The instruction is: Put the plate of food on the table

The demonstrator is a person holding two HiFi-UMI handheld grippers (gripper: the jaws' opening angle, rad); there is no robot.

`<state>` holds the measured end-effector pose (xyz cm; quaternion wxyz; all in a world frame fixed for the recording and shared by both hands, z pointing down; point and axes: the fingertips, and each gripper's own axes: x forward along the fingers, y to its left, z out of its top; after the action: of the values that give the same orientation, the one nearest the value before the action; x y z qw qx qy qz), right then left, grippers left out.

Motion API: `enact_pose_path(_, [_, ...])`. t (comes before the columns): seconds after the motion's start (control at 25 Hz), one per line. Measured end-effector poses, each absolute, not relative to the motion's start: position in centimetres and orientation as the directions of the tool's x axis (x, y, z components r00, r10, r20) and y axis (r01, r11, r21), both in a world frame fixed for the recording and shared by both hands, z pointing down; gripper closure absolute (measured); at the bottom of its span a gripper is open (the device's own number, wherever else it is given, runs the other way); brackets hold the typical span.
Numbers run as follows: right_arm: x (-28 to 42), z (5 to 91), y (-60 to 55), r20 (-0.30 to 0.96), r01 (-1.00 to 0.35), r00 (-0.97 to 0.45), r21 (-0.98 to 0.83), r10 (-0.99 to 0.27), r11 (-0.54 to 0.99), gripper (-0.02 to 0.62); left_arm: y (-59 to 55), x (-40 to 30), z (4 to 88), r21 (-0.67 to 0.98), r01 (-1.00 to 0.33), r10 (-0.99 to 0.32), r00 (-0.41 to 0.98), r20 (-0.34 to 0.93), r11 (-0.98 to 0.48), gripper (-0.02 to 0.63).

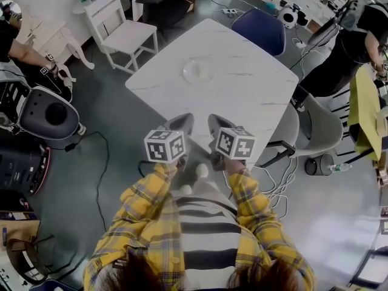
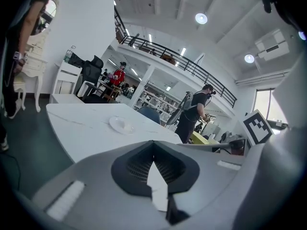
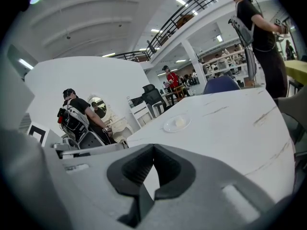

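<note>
The plate [image 1: 198,71] is seen resting on the white marble table [image 1: 254,102], near the middle of the top and well apart from both grippers. On it a small pale piece of food [image 3: 180,122] can be made out in the right gripper view, though what kind of food it is cannot be told at that size. The left gripper [image 1: 180,122] and the right gripper [image 1: 217,122] are held side by side at the table's near edge, both pointed toward the plate, by a person in a yellow plaid shirt [image 1: 142,211]. The left gripper's jaws are closed tip to tip with nothing between them, and only the table surface is seen past them. The right gripper's jaws are likewise brought together and empty. A white chair [image 1: 121,26] and a blue chair [image 1: 260,30] are set at the far sides of the table.
</note>
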<state>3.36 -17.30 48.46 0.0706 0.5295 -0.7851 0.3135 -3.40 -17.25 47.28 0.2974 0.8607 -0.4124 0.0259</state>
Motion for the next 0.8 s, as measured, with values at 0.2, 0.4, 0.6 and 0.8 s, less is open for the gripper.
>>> enact_pose_path(0.2, [3.0,48.8,-16.0,0.44,-0.875,-0.431,-0.417,-0.788,0.246,0.598,-16.2,-3.7,47.4,0.48,-0.727,-0.692,0.66,0.293,-0.491,0.603])
enact_pose_path(0.4, [2.6,49.0,-15.0,0.443,-0.878,-0.426,-0.414,-0.789,0.241,0.598,-15.1,-3.8,47.7,0.474,-0.729,-0.686,0.661,0.304,-0.493,0.603])
enact_pose_path(0.6, [2.4,49.0,-14.5,0.443,-0.883,-0.417,-0.406,-0.794,0.237,0.598,-14.3,-3.7,47.9,0.473,-0.723,-0.674,0.671,0.309,-0.503,0.603])
enact_pose_path(0.8, [2.2,48.9,-14.0,0.439,-0.883,-0.413,-0.408,-0.798,0.233,0.598,-13.7,-3.6,48.0,0.472,-0.718,-0.664,0.679,0.312,-0.512,0.603])
